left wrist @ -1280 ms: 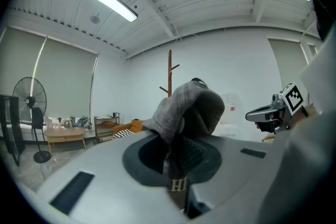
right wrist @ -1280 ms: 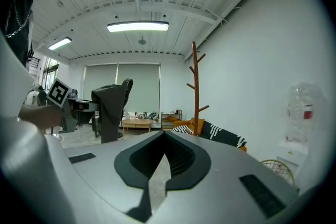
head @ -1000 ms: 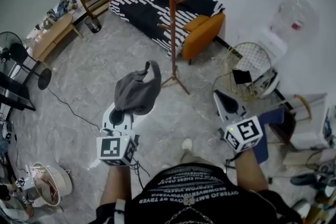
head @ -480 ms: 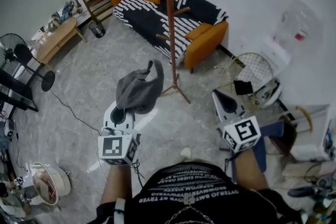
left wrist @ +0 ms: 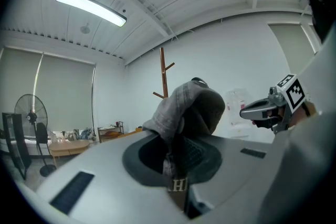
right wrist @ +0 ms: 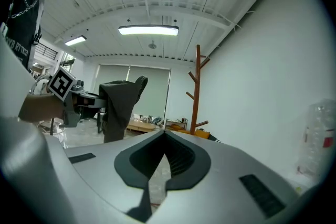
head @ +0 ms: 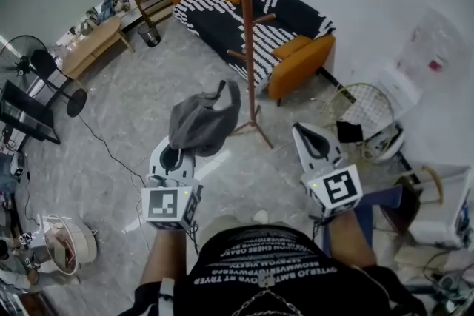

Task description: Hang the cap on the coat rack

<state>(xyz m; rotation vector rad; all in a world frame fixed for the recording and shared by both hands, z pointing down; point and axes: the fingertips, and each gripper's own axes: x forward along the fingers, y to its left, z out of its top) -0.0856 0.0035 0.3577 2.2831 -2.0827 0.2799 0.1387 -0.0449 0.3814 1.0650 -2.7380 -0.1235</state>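
Left tongs (head: 178, 149), held forward about level, clamp one grey fabric cap (head: 201, 123) just left of the single brown wooden coat rack (head: 248, 48); right tongs (head: 299, 131), pressed together and empty, point alongside, right of it.

- Black shirt (head: 259, 270), rows of white lettering.
- Left gripper (head: 176, 153), right gripper (head: 299, 129): pale grey shells, dark recess around jaws.
- Black-white marker cube (head: 170, 205) behind each set of jaws.

I've brought both claws forward and up: the left claw (head: 180, 149) has carried the cap (head: 201, 126) closer beside the coat rack (head: 249, 48), and the right claw (head: 300, 131) has come along level with it.
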